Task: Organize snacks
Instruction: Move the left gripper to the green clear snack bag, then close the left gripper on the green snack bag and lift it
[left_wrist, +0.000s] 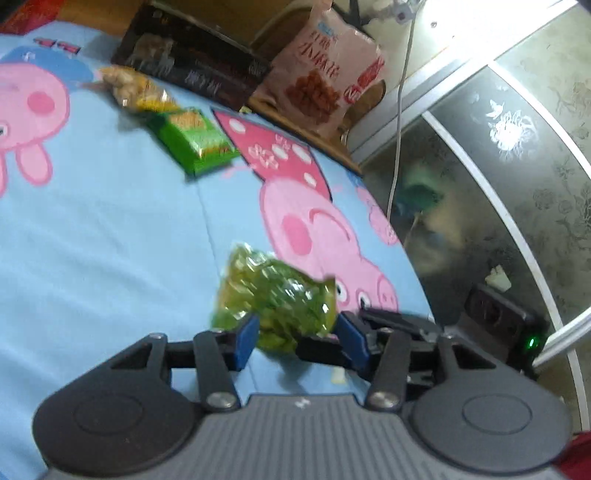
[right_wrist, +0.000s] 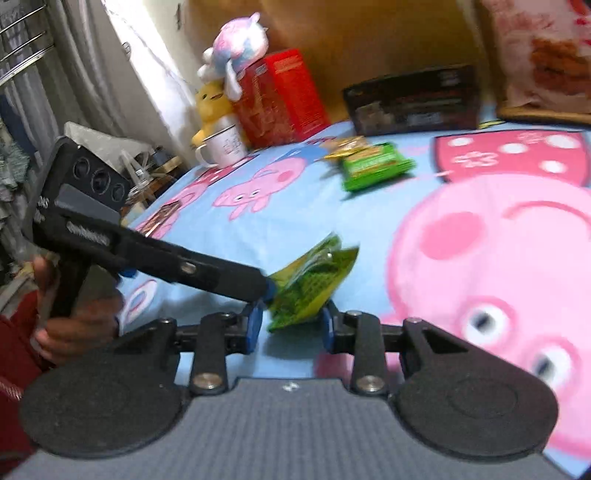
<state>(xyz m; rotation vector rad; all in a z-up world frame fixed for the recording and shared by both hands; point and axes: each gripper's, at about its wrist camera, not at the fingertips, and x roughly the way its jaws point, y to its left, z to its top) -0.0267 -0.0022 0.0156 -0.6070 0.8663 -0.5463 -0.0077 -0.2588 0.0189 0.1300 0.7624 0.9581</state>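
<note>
Both grippers clamp one green snack packet (left_wrist: 275, 295): left gripper (left_wrist: 295, 336), right gripper (right_wrist: 291, 321), above the blue cartoon-pig bedsheet (left_wrist: 110, 229).

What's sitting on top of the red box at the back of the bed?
A pastel plush toy lies on top of the red box. A yellow plush stands beside the box, behind a white mug. The box's top face is covered.
</note>
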